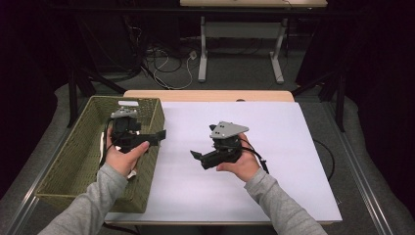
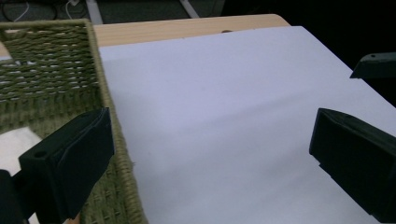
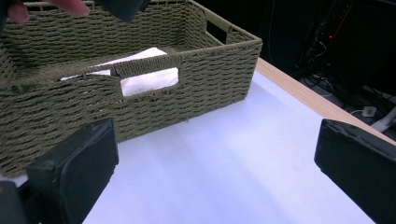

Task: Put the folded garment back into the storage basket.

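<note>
White covering is spread over most of the wooden table, and it is seen across the middle and right of the high view. A green woven basket is set at the left of that frame, right beside the white covering. A handle hole is cut in the basket wall, as seen at the upper left of the right gripper view. Something white and flat, maybe cloth or paper, is seen lying inside the basket.

The left gripper is held over the basket's right wall, left of the middle of the high view. Its jaws are spread wide apart, and nothing is held between them. The right gripper is held above the white covering, near the middle of the frame, well apart from the basket. Its jaws are also spread wide, and nothing is gripped. Each gripper is held in a hand with a grey sleeve.
</note>
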Available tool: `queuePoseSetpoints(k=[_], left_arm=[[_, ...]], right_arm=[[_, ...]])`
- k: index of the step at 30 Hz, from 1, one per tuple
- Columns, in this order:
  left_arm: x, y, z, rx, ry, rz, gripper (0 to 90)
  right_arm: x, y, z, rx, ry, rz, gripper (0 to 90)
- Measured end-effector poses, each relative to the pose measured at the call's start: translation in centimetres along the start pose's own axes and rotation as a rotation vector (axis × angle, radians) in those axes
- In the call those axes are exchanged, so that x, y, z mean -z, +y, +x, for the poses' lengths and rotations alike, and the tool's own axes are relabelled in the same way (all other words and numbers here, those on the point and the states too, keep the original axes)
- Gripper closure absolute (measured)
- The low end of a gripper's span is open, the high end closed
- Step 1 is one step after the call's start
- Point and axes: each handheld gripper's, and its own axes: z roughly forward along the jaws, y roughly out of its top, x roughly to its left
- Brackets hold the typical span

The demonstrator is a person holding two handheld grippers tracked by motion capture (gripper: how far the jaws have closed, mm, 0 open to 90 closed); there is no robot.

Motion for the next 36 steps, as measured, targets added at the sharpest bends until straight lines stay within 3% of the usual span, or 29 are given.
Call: queuePoseSetpoints(k=[4, 6, 8, 11, 17, 22, 25, 30, 36], left_arm=[[-0.5, -0.4, -1.1, -0.022, -0.036, -0.007, 0.2], [-0.8, -0.7, -2.1, -0.039, -0.077, -0.031, 0.2], [-0.9, -0.8, -2.5, -0.041, -0.085, -0.034, 0.2], [-1.6, -1.2, -3.9, -0.049, -0.120, -0.041, 0.2], [-2.5, -2.1, -5.5, -0.055, -0.165, -0.044, 0.2], [-3.3, -3.2, -7.0, -0.081, -0.198, -0.057, 0.2], [-3.6, -3.8, -7.6, -0.076, -0.228, -0.072, 0.2], [-4.7, -5.3, -8.2, -0.103, -0.221, -0.072, 0.2], [-6.1, -6.6, -8.0, -0.109, -0.249, -0.062, 0.3]], right_arm=[[1.4, -0.5, -0.2, 0.007, 0.002, -0.025, 0.0], [2.1, -0.8, -0.1, 0.003, -0.021, -0.024, 0.0], [2.4, -0.9, -0.2, 0.001, -0.027, -0.030, 0.0], [3.7, -1.4, -0.6, -0.017, -0.055, -0.029, 0.0], [5.2, -2.5, -1.5, -0.077, -0.088, -0.024, 0.0], [6.8, -4.6, -2.4, -0.130, -0.124, -0.012, 0.0], [7.7, -5.8, -2.8, -0.148, -0.149, -0.015, 0.0], [8.8, -7.3, -3.1, -0.163, -0.170, -0.011, 0.0], [9.5, -9.2, -3.5, -0.192, -0.187, -0.003, 0.0]])
